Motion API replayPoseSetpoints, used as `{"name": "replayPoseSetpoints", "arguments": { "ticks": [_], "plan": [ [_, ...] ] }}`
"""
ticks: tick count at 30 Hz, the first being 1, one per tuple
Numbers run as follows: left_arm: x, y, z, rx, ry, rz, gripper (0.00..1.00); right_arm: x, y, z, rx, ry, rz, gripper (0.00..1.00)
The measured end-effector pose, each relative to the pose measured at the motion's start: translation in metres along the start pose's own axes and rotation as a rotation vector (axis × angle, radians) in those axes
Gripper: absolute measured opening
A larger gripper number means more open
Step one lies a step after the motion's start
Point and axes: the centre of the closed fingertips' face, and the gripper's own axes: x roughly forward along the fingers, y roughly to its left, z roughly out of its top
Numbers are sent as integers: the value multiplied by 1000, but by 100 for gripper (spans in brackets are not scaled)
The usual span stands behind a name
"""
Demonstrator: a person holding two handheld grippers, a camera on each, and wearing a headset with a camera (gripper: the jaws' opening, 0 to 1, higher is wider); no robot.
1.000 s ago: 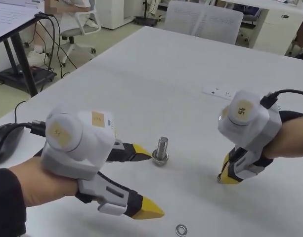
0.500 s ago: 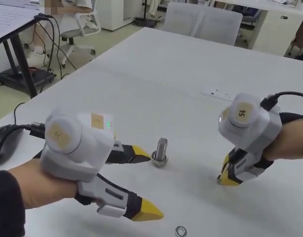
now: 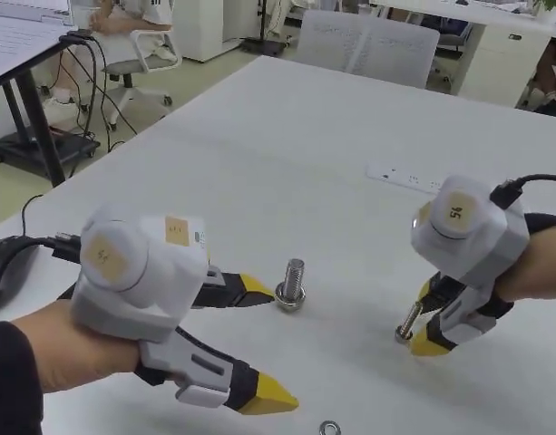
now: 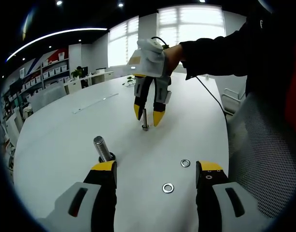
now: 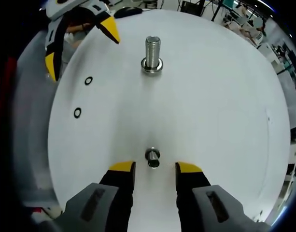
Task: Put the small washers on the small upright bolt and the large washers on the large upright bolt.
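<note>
While both tongs stood released over the white table, the bench held as follows

Item, small bolt: upright on its head at the right of the table, between the jaws of the right gripper. A gap showed on either side of the shank, so these tongs were parted and gripped nothing.

Item, loose washers, two: flat on the table at its near edge, the nearer one apart from the first. Both lay ahead of the left gripper, between its tips; their sizes could not be sorted from here.

Item, large bolt: upright near the table's middle, well left of the small bolt. Whether the ring at its foot was a seated washer or its own flange could not be told.

Item, left gripper: jaws spread wide and empty, the far tip just beside the large bolt.

Judged step: fetching a first washer, none being seen on the small bolt.

Handling note: the right gripper would do best to rise straight up, since a sideways brush could topple so slender a bolt. The left gripper should come down steeply on one washer alone, a tip at each edge, and close gently so the thin ring neither skids nor flips. It should then try the bore against the bolt before lowering the washer level over the thread
</note>
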Motion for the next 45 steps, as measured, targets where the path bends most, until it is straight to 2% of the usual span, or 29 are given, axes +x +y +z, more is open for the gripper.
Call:
{"name": "replayPoseSetpoints", "arguments": {
  "ticks": [2, 9, 26, 37, 45],
  "plan": [
    [0, 0, 0, 1, 0, -1, 66, -1, 1, -1, 13, -9, 1, 39],
    [0, -1, 1, 3, -3, -2, 66, -5, 4, -7, 37, -16, -4, 43],
    [1, -1, 1, 10, 1, -3, 66, -11, 28, -24, 76, -19, 8, 44],
    [0, -1, 3, 13, -4, -1, 66, -16, 49, -15, 50, -29, 30, 44],
    [0, 0, 4, 18, -7, 0, 66, -12, 80, 2, 3, -55, 68, 42]
  ]
}}
